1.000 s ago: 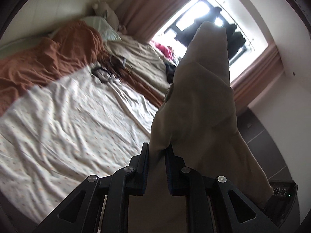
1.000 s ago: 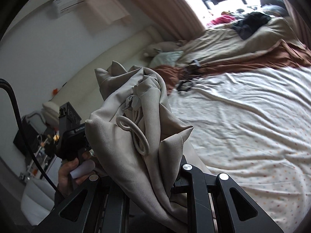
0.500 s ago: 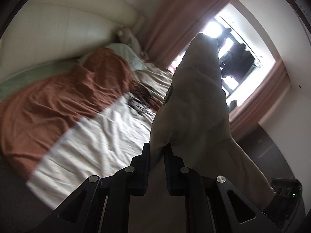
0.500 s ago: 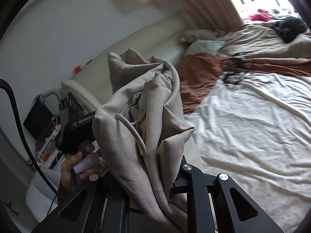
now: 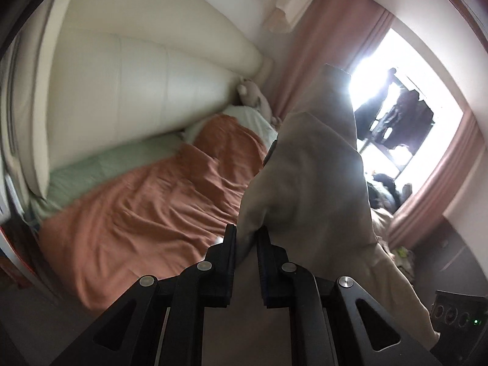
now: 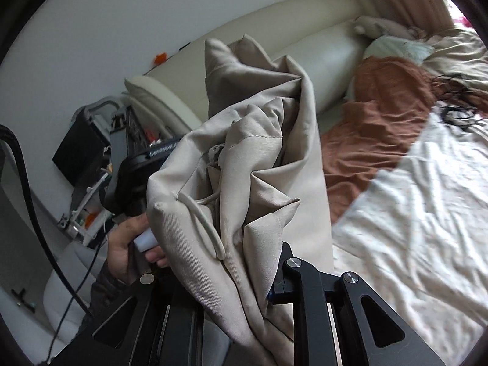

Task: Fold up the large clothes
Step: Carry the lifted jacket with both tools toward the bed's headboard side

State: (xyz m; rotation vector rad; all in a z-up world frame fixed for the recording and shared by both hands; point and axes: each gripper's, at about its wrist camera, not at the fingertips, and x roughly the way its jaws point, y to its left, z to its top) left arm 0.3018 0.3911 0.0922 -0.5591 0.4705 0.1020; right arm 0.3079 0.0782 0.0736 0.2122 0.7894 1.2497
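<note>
- Your left gripper [image 5: 246,238] pinched the beige garment [image 5: 308,183] at lower centre.
- Your right gripper [image 6: 244,262] was clamped on the same bunched garment [image 6: 244,164], bed [image 6: 411,213] at right.

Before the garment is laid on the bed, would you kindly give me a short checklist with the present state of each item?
1. Left gripper shut on the beige garment: ok.
2. Right gripper shut on the garment: ok, a thick bunch sits between its fingers.
3. Garment spread flat between the grippers: not ok, it is bunched and creased.
4. Garment clear of the bed: ok, it hangs raised.
5. Landing spot free: cannot tell; dark cables lie on the sheet further up.
6. Drawstring tucked away: not ok, it hangs loose.
</note>
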